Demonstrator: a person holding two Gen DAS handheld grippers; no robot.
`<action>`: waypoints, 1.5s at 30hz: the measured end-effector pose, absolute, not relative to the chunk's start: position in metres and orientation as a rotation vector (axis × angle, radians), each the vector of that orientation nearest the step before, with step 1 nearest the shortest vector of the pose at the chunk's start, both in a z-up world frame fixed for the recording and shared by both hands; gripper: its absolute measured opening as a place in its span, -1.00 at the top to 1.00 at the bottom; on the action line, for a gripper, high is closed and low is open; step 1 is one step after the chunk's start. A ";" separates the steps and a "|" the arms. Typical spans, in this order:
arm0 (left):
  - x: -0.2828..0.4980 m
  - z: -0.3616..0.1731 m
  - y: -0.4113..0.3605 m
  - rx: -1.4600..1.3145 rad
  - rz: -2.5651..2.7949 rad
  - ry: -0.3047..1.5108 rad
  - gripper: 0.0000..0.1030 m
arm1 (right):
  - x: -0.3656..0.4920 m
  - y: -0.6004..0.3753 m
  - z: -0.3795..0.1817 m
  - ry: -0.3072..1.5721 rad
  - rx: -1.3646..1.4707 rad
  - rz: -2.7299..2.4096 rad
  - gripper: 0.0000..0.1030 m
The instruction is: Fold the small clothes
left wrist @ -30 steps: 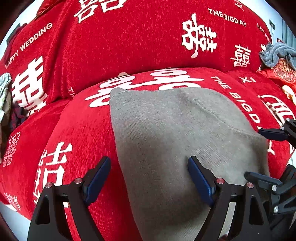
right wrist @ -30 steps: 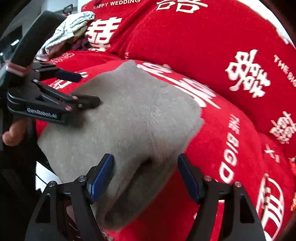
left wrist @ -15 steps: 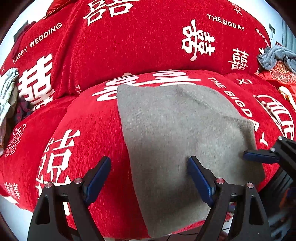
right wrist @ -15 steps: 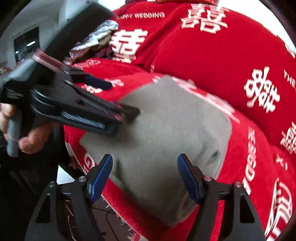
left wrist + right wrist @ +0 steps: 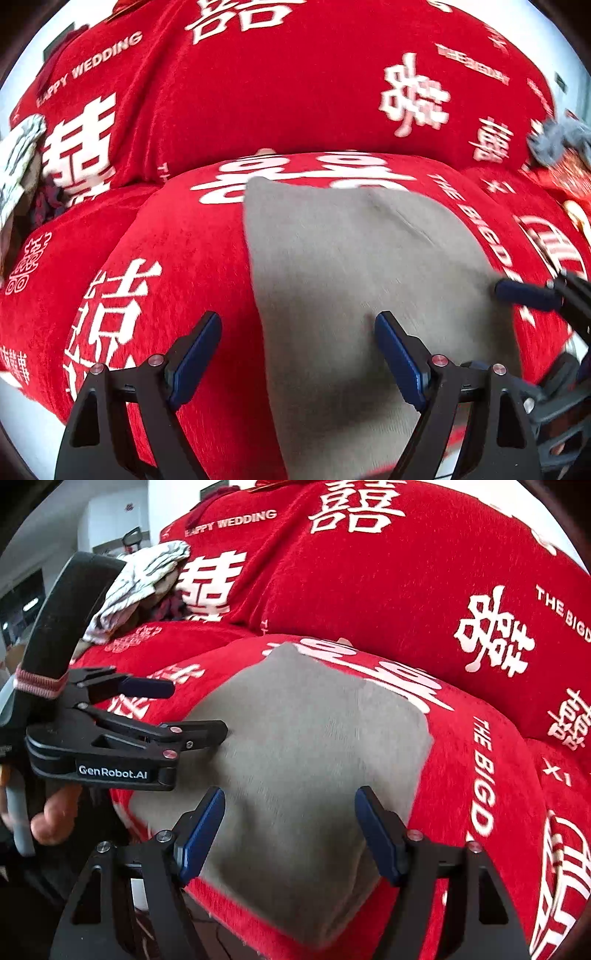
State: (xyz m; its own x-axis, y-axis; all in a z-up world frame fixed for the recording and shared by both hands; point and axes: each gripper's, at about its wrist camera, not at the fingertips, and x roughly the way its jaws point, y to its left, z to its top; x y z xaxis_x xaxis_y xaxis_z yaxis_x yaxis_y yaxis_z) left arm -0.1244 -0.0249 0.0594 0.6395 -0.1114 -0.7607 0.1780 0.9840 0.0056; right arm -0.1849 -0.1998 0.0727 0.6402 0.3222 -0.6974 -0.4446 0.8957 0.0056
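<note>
Grey garment (image 5: 362, 280) lies folded flat on the red sofa seat (image 5: 177, 266), left hand-held gripper (image 5: 297, 354) and right hand-held gripper (image 5: 290, 830) both released above it, fold probably done.

Folded garment (image 5: 354, 280) on sofa seat (image 5: 184, 266) (backrest behind).

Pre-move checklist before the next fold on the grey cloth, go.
1. Left gripper open, nothing held: ok.
2. Right gripper open, nothing held: ok.
3. Grey cloth lying flat on the red cushion: ok, one faint crease.
4. Cloth fully on the cushion: not ok, near edge hangs over the front.
5. Fingers clear of the cloth: cannot tell.
6. Other laundry, striped pile, clear of the cloth: ok.
</note>
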 end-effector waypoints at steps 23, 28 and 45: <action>-0.096 0.055 -0.007 -0.070 -0.090 0.996 -1.00 | -0.136 -0.213 0.072 0.901 0.061 0.299 -0.51; -0.114 0.043 -0.013 0.006 -0.038 0.986 -1.00 | -0.159 -0.214 0.074 0.865 0.093 0.312 -0.51; -0.165 0.069 -0.018 -0.008 -0.043 0.823 -1.00 | -0.214 -0.199 0.068 0.881 -0.003 0.151 -0.52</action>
State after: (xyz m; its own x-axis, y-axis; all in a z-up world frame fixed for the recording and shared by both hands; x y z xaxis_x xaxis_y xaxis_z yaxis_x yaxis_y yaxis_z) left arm -0.1654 -0.0179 0.0695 0.6789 -0.0411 -0.7330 0.0348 0.9991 -0.0238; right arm -0.2143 -0.1992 0.0677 0.6262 0.1304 -0.7687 -0.1332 0.9893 0.0594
